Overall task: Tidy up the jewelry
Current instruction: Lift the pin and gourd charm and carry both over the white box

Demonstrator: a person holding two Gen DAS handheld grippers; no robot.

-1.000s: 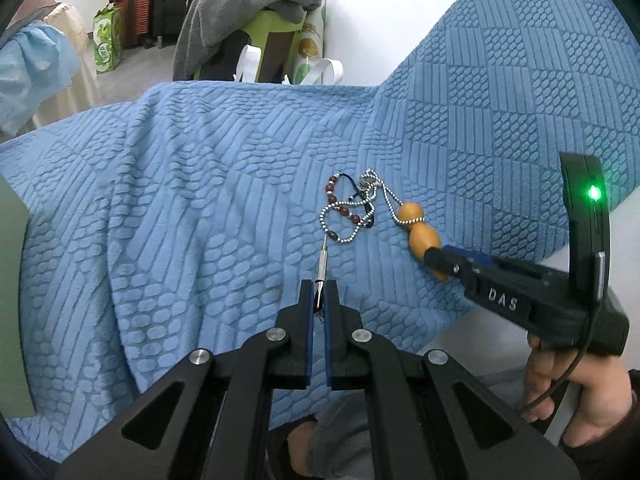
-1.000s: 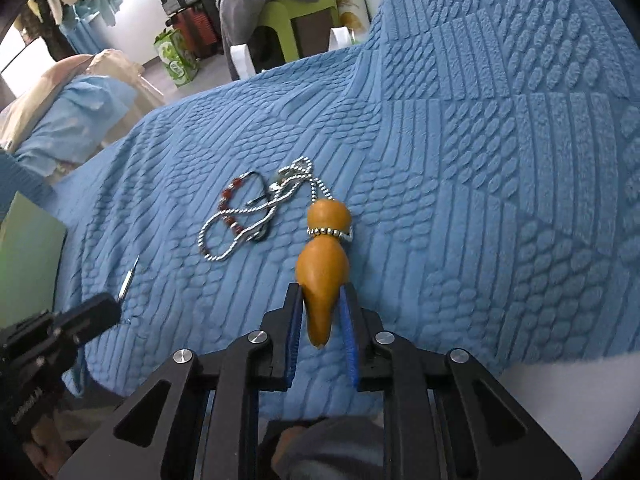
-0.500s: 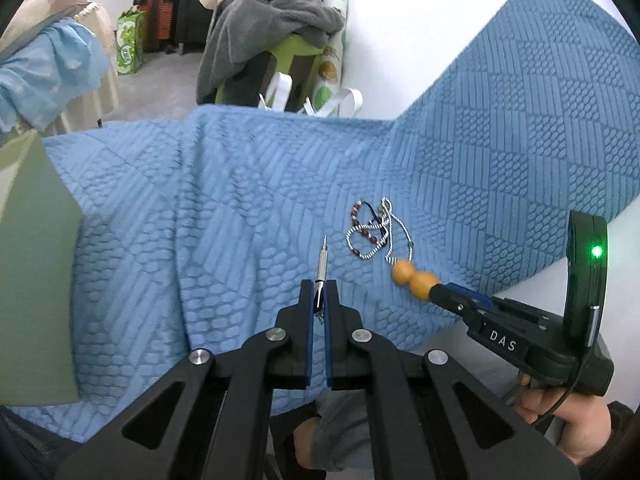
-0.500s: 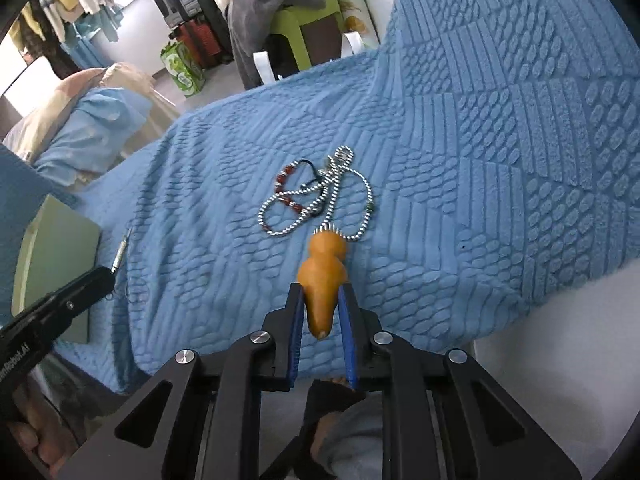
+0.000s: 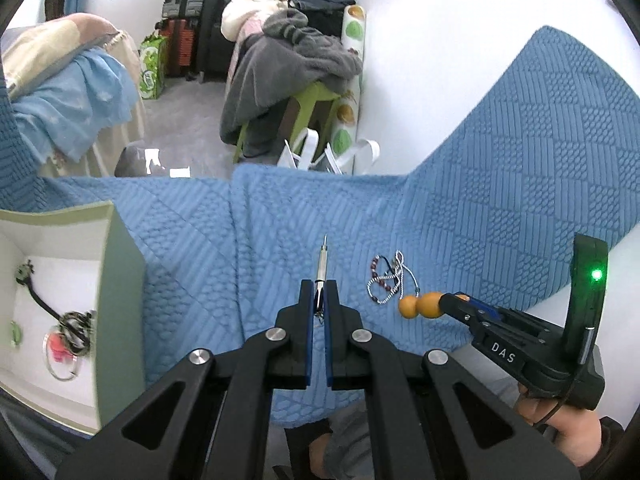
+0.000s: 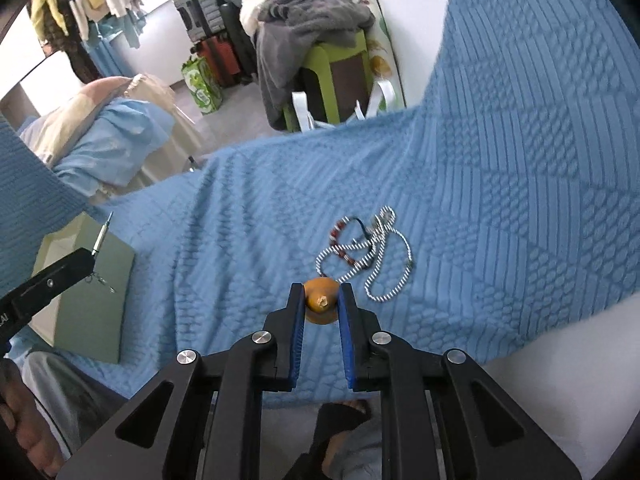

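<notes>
My left gripper is shut on a thin silver metal pin and holds it above the blue quilted cloth; the pin also shows in the right wrist view. My right gripper is shut on an orange gourd pendant, which shows in the left wrist view lifted off the cloth. Its silver ball chain trails down to the cloth, tangled with a dark-red bead bracelet. An open green jewelry box sits at the left with several pieces inside.
The box shows in the right wrist view by the cloth's left edge. Beyond the cloth stand a green stool with grey clothes, suitcases and a chair with a blue cloth. White surface lies at the right.
Both grippers have pulled back and risen. The gourd pendant has lifted off the cloth, drawing the chain with it. The left gripper swung leftward and the open box came into view.
</notes>
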